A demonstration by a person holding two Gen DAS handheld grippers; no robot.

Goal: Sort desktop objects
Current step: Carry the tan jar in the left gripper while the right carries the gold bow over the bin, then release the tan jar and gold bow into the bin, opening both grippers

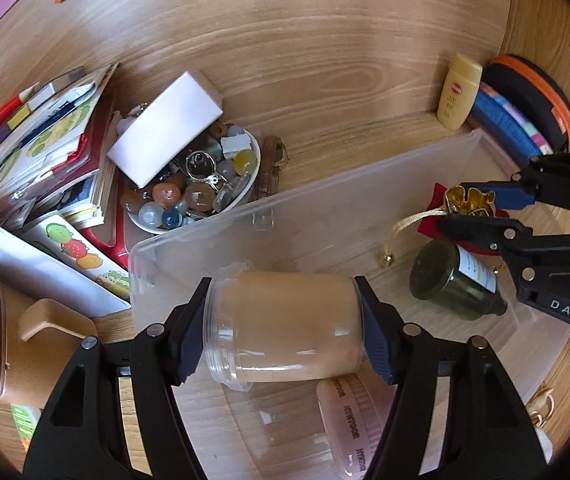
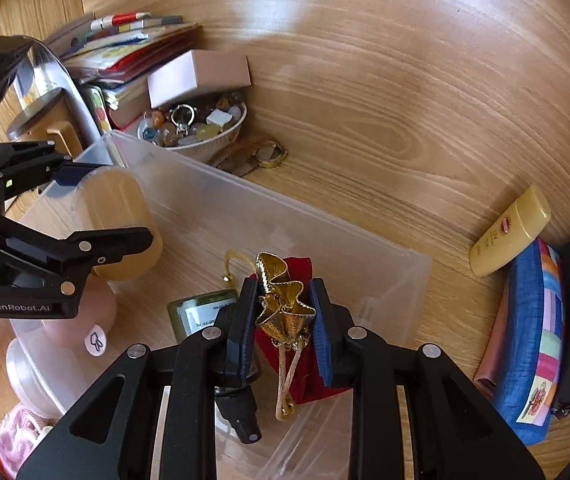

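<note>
A clear plastic jar point(image 1: 285, 328) with tan contents is held on its side above the translucent storage bin point(image 1: 325, 208). A red drawstring pouch point(image 2: 297, 344) with a gold ruffled mouth is held upright over the bin, beside a dark green glass bottle point(image 1: 453, 280) lying inside it.

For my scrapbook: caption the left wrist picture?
Left tool holds a jar over the bin.

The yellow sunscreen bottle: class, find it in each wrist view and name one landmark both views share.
Left wrist view: yellow sunscreen bottle upper right, beyond the clear bin.
Right wrist view: right edge, lying beside the blue pouch.
Shared landmark: the bowl of marbles.
</note>
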